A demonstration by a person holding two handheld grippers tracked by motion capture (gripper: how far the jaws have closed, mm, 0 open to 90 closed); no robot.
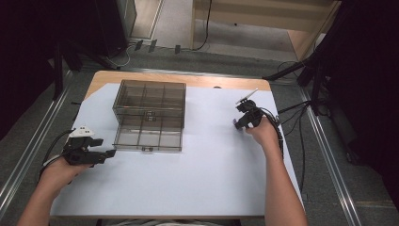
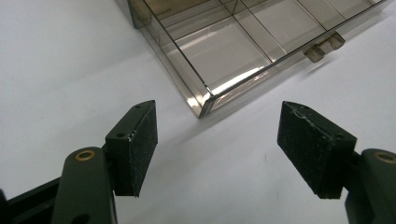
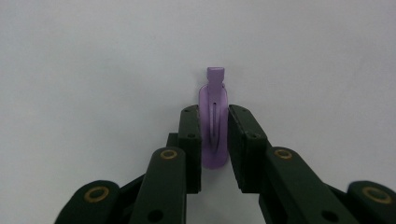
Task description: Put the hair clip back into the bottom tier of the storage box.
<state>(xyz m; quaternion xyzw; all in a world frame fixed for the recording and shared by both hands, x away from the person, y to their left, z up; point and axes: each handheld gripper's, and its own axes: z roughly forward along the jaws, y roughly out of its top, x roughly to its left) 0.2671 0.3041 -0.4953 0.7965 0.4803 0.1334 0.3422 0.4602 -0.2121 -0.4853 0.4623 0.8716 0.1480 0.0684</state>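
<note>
A smoky clear plastic organizer box (image 1: 149,115) with divided compartments sits on the white sheet, left of centre. Its near corner (image 2: 205,98) and a small latch (image 2: 324,46) appear in the left gripper view. My left gripper (image 1: 107,153) rests just left of the box's front corner, its jaws wide open and empty (image 2: 217,149). At the right of the sheet my right gripper (image 1: 237,123) points down at the surface. It is shut on a small purple plastic clip (image 3: 214,126), whose narrow tip sticks out beyond the pads.
The white sheet (image 1: 207,165) covers a wooden table (image 1: 188,77). Cables (image 1: 291,113) trail off the table's right side. Dark stands and metal floor rails flank the table on both sides.
</note>
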